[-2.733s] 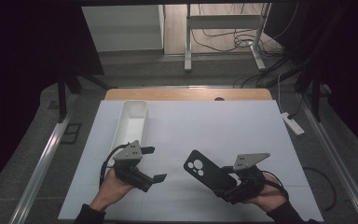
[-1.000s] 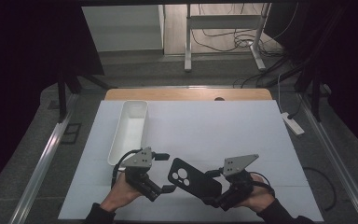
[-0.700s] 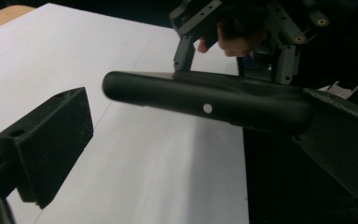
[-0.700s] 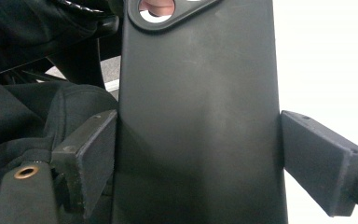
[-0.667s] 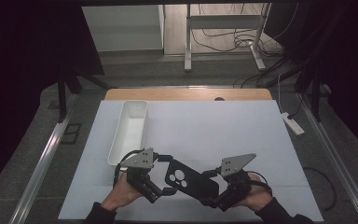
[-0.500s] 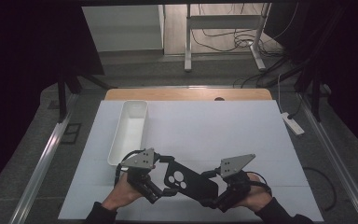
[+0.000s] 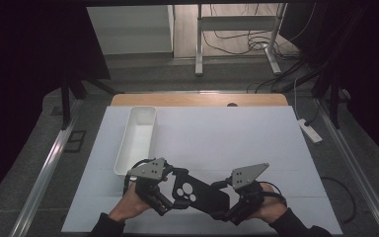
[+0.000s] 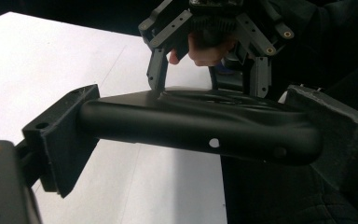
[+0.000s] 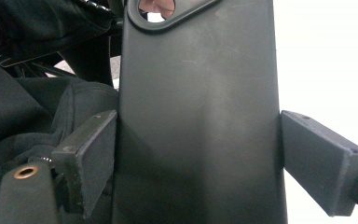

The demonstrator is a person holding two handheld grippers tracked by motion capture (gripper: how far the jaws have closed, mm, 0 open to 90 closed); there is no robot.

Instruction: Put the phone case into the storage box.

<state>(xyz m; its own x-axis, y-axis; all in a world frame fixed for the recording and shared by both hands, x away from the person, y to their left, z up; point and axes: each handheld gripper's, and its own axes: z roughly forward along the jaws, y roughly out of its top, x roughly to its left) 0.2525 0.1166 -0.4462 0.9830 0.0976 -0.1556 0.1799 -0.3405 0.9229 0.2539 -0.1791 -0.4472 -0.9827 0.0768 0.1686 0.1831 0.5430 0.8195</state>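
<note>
A white-topped bench point(image 7: 237, 133) stands in a dark room; beyond it, cables point(image 7: 237, 42) sprawl over a lit wooden floor point(image 7: 185, 29).

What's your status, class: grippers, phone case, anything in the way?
Left gripper and right gripper both clamp the black phone case. White tray stands apart. Nothing obstructing.

A black phone case point(image 8: 200, 126) spans between the left tongs point(image 8: 205, 128), apparently clamped; the other tongs point(image 8: 209, 51) grip its far end.
</note>
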